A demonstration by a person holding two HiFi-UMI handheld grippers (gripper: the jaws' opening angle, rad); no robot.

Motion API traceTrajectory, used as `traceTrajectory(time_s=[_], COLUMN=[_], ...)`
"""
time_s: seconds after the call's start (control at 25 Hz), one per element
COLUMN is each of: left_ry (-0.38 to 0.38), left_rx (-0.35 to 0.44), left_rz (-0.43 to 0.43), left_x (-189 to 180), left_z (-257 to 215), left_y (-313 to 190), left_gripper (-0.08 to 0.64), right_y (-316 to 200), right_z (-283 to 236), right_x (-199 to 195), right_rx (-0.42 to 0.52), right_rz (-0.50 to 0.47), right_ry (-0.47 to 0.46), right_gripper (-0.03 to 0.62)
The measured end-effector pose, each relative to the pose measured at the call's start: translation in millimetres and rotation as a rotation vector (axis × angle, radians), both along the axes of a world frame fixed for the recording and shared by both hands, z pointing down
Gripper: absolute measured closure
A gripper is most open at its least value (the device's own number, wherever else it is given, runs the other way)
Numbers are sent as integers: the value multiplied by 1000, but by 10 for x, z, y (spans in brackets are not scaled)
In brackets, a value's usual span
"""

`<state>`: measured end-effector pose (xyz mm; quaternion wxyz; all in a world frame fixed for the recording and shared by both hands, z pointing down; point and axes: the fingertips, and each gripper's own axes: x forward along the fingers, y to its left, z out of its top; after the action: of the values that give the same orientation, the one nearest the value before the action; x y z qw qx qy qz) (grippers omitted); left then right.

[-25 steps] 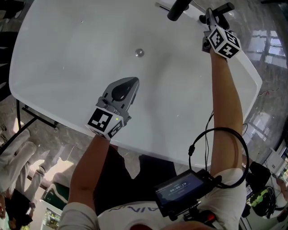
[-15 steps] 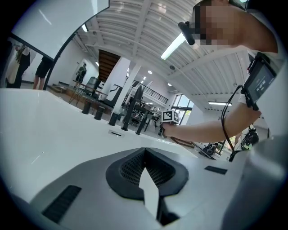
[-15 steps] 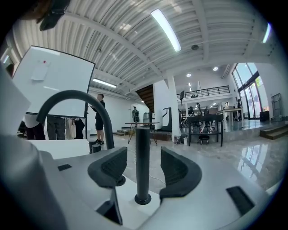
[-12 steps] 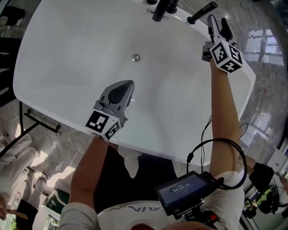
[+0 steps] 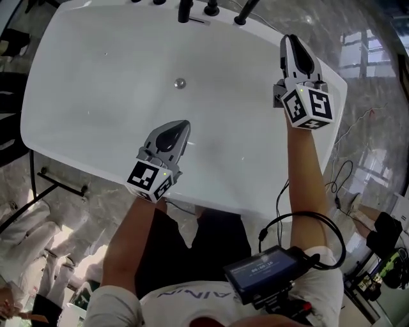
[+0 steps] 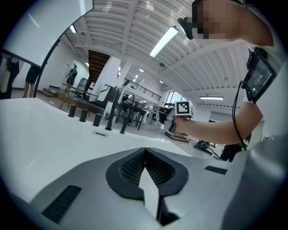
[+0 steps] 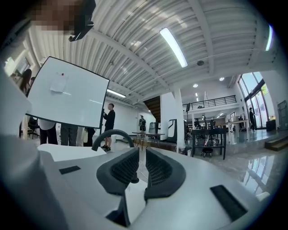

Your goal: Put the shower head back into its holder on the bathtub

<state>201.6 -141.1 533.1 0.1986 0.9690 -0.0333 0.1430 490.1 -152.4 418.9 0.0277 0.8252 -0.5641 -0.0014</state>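
Observation:
The black shower head (image 5: 246,9) rests tilted among the black fittings (image 5: 185,10) on the far rim of the white bathtub (image 5: 96,76); its seating in the holder is too small to tell. My right gripper (image 5: 291,41) hangs over the tub's right rim, apart from the shower head. Its jaws have just been closing, and a narrow gap with nothing in it still shows in the right gripper view (image 7: 139,155). My left gripper (image 5: 184,125) hovers over the tub's near side with its pads together and empty (image 6: 145,152). The left gripper view shows the fittings (image 6: 96,119) and the right gripper (image 6: 182,111) beyond.
The drain (image 5: 180,82) sits in the middle of the tub floor. A curved black spout (image 7: 112,134) rises just past the right jaws. Marble floor surrounds the tub, with a black rack (image 5: 61,182) at the left. People stand by a whiteboard (image 7: 67,96).
My right gripper let go of the shower head at the far rim, drew back toward me and rose, and its jaws narrowed. The left gripper shifted slightly.

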Motion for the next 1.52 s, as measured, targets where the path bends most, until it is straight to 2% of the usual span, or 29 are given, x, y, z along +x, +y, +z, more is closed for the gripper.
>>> traceTrajectory(time_s=[0.08,0.24,0.6,0.72,0.88,1.08,1.28,1.52], left_ry=[-4,28,95,86,77,115,159,177], left_rx=[16,16,153,189,185,199,239,268], left_rz=[13,-29,-84,-75,-47,-9,22,52], left_x=[-9,-69,-374,-564,-783,-954,-1417,-2244], left_z=[-79,-485,-1758,-2044,-2310,-2694,-3084,-3279], left_y=[182,421,557,707,884,922,981,1280], left_gripper=[543,543,543,543,543,543,543,543], right_y=[223,705,1548,1774,2006,2186,2364,2557], right_z=[-120,-366,-990,-1124,-1254,-1480,-1825,-2218], right_x=[-155,-510,-1405,-1814,-2288,-2733,-3296,-4011], right_rx=[6,-4,30,17,-8,-26,-25,-31], right_rz=[-12,-46,-73,-96,-127,-137,-132,-86], right_ry=[2,-14,-120,-107,-101,-85,-71,-40], right_gripper=[544,576,580,580,580,580,580,580])
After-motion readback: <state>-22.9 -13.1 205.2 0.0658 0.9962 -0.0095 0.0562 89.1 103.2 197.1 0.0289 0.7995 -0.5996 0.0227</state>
